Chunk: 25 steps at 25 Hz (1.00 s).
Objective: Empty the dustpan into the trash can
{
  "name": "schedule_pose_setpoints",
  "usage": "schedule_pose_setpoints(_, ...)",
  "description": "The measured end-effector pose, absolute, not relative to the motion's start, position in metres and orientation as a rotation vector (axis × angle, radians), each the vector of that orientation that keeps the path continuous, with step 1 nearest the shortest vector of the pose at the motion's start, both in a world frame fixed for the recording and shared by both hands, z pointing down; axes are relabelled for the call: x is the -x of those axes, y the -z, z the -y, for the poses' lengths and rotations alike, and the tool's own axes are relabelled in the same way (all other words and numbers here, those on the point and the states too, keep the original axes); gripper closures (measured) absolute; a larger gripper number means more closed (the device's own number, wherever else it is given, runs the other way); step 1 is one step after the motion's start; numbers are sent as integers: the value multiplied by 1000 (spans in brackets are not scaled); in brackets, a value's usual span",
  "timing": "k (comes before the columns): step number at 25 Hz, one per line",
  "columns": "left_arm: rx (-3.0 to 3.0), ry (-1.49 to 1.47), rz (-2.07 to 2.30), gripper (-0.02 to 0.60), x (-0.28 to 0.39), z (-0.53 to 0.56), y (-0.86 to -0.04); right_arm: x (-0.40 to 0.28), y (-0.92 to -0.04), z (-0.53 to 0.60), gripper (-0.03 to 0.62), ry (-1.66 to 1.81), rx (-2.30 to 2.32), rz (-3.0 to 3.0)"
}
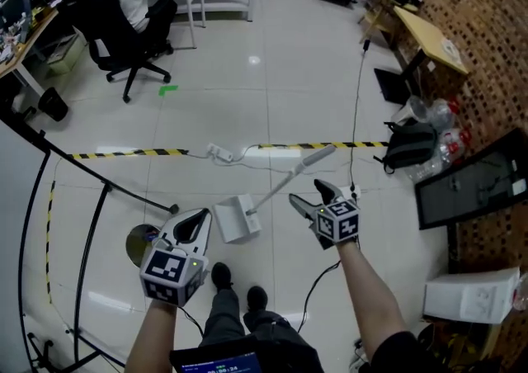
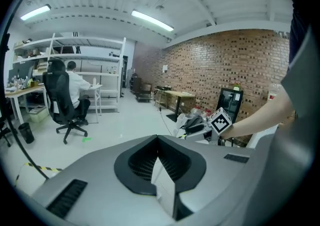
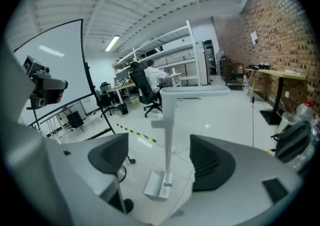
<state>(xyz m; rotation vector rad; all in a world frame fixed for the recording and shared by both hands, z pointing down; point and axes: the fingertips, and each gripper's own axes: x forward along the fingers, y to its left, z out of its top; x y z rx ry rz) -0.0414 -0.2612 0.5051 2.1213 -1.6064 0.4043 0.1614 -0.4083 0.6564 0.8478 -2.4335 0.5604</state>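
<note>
Left gripper point(image 1: 196, 223) apparently closed, angled down; right gripper point(image 1: 309, 195) spread wide facing dustpan point(image 1: 235, 221)

The right gripper point(image 3: 157, 140) holds its fingers point(image 3: 210, 162) wide apart, touching nothing. Seen through the gap, a white dustpan point(image 3: 156, 185) stands on the floor point(image 3: 225, 120), its long handle upright. Striped tape point(image 3: 132, 132) lies behind it. Farther back, a person point(image 3: 152, 76) sits at a bench point(image 3: 122, 86), with a brick wall point(image 3: 280, 35) at the right.

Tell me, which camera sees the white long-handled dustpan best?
The right gripper view: the white plastic long-handled dustpan stands whole, tray to grip, in the middle of the picture. The head view shows it smaller, from above. The left gripper view shows nothing clearly of it.
</note>
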Motion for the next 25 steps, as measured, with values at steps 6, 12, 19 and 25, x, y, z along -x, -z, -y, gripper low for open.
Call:
schedule_pose_setpoints(6, -2264, -360, 1528, 591, -28, 297, -453, -244, -578, 397, 178, -589, -951, 2484)
schedule_pose_setpoints(12, -2363, -379, 1560, 591, -56, 293, -397, -264, -469, 390, 181, -430, -902, 2647)
schedule_pose_setpoints(19, -2333, -312, 1692, 591, -40, 257, -347, -212, -352, 358, 186, -202, -676, 2893)
schedule_pose_setpoints(25, -2244, -283, 1821, 591, -11, 221, -333, -155, -343, 328, 217, -110, -404, 2910)
